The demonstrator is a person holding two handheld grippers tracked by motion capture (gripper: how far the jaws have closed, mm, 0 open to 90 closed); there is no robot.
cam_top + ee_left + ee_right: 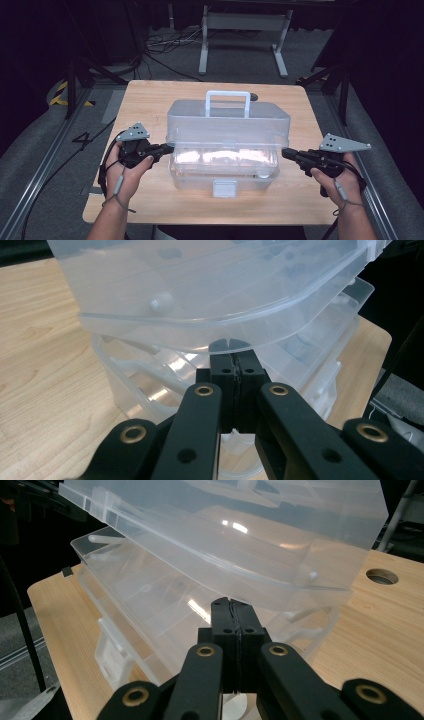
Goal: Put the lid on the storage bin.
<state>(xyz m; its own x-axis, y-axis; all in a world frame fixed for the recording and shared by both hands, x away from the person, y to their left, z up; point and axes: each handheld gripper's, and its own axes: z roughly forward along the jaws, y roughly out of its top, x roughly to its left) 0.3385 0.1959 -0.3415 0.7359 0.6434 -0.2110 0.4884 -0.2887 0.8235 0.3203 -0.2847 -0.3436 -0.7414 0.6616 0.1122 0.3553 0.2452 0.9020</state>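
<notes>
A wooden table takes up the middle of the high view, with a grey floor around it and a metal stand beyond its far edge at 12 o'clock. At the table's centre sits a clear plastic box, long side toward the person. Its lid is lifted at the front and tilted back, so the compartments of the lower part show under it. A white handle stands upright on the lid's top, and a small latch hangs at the front of the base at 6 o'clock. A round hole in the tabletop lies near the box's far corner in the right gripper view.

The left gripper is at 9 o'clock of the box, held in the left hand, its jaws pressed together with nothing between them; in the left gripper view the tips sit right under the lid's raised end edge. The right gripper is at 3 o'clock, held in the right hand, jaws likewise closed tight and empty; in the right gripper view the tips sit just below the lid's rim at the other end.
</notes>
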